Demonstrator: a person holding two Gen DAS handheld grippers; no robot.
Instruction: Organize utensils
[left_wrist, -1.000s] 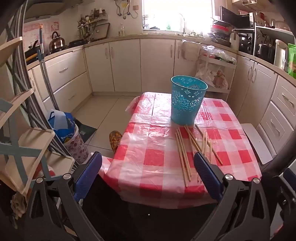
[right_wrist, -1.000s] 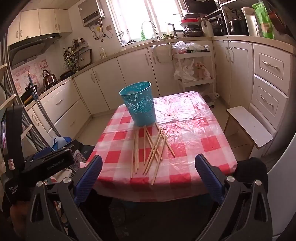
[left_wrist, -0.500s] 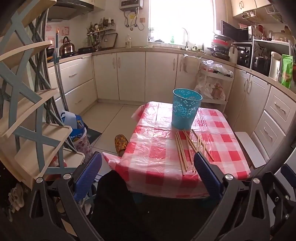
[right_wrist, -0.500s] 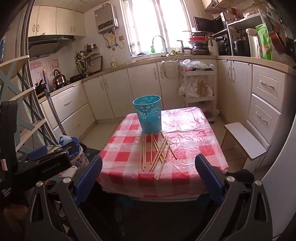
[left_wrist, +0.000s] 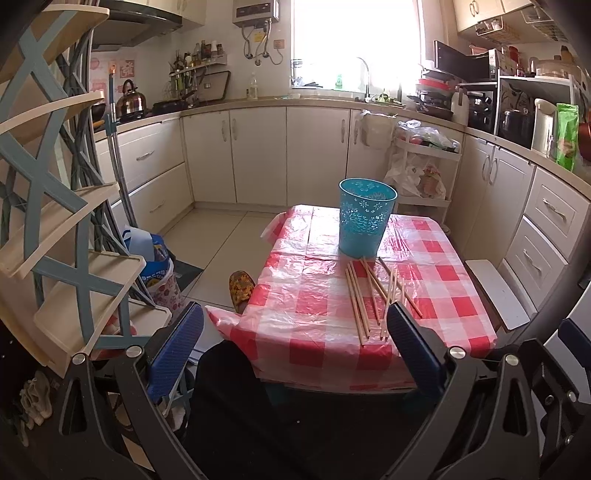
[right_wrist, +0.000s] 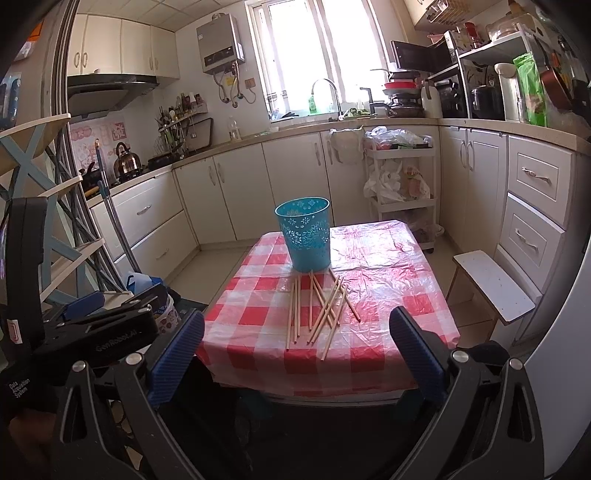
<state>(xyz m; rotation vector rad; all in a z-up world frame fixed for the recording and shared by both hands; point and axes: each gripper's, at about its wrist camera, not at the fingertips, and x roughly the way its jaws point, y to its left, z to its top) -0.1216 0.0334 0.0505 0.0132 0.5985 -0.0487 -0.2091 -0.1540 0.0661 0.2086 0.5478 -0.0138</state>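
The kitchen was bright, with cream cabinets (left_wrist: 258, 155) running round the walls under a sunlit window (right_wrist: 314, 55), and a kettle (right_wrist: 125, 160) sat on the counter at the left. In the middle stood a table (left_wrist: 317, 321) under a red-and-white checked cloth. On it, toward the far end, a blue basket (left_wrist: 365, 221) stood upright, its wall cut with flower patterns. Just in front of it lay the chopsticks (left_wrist: 373, 295), a loose scatter of pale wooden sticks flat on the cloth; two or three lay roughly side by side at the left, and the rest crossed one another at the right. Their far ends came close to the foot of the basket, though whether any touched it could not be told.

The left gripper (left_wrist: 295, 332) was held at the near edge of the table, its blue-padded jaws spread wide with nothing between them; in its own view the right pad overlapped the near ends of the sticks. The right gripper (right_wrist: 297, 338) was likewise spread wide and empty, low before the table's near edge, well short of the sticks. In the right view the left tool's black body showed at the lower left.

A white stool (right_wrist: 491, 284) stood beside the table at the right, and a blue-and-cream shelf rack (left_wrist: 55, 221) rose at the left
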